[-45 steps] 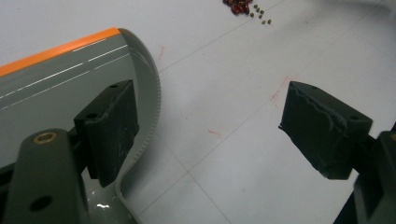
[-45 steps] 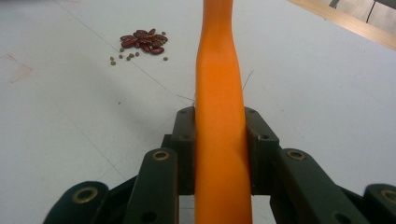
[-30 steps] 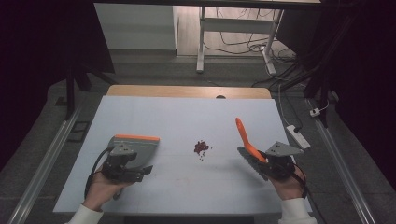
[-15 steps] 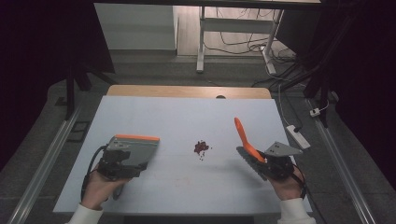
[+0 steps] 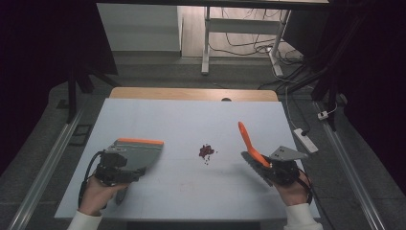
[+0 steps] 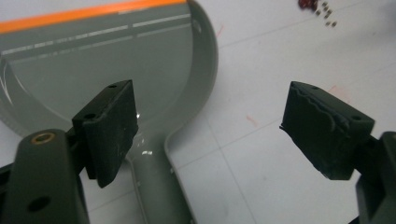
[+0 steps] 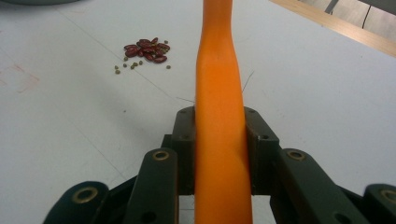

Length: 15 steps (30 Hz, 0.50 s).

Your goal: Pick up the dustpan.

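Dustpan lying under spread jaws, brush clamped — beans sitting between them.

The left gripper [image 6: 205, 135] is hovering wide open over the grey plastic dustpan with an orange front edge [image 5: 136, 152], whose handle is lying flat on the white table [image 5: 182, 120] between the jaws. The right gripper [image 7: 219, 135] is squeezing the orange-handled brush [image 7: 218, 93], its handle angling up — and the small heap of red beans and green seeds [image 5: 206, 151] is resting at mid-table.

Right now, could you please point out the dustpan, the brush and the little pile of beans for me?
dustpan [image 6: 107, 60]: left gripper view, on the grey inner floor of the pan.
brush [image 7: 219, 93]: right gripper view, on the orange handle above the jaws.
pile of beans [image 5: 206, 151]: high view, on the dark red cluster at mid-table.
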### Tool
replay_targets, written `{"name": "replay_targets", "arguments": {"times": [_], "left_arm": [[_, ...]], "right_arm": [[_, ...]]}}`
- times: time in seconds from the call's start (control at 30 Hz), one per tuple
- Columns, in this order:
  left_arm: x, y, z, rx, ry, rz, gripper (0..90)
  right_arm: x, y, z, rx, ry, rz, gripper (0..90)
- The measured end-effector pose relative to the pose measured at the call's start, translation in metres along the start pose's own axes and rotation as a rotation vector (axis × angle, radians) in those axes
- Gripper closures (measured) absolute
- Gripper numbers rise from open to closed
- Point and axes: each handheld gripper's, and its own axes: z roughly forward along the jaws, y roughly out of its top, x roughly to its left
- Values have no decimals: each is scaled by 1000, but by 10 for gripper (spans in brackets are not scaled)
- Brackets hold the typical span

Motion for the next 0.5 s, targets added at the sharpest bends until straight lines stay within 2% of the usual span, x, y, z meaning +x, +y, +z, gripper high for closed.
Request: {"name": "replay_targets", "arguments": {"times": [0.23, 0.5], "left_arm": [[7, -9, 8, 49, 25, -70, 169], [13, -17, 11, 88, 68, -101, 168]], "right_arm": [[2, -1, 3, 13, 4, -8, 698], [5, -1, 6, 26, 5, -17, 698]]}}
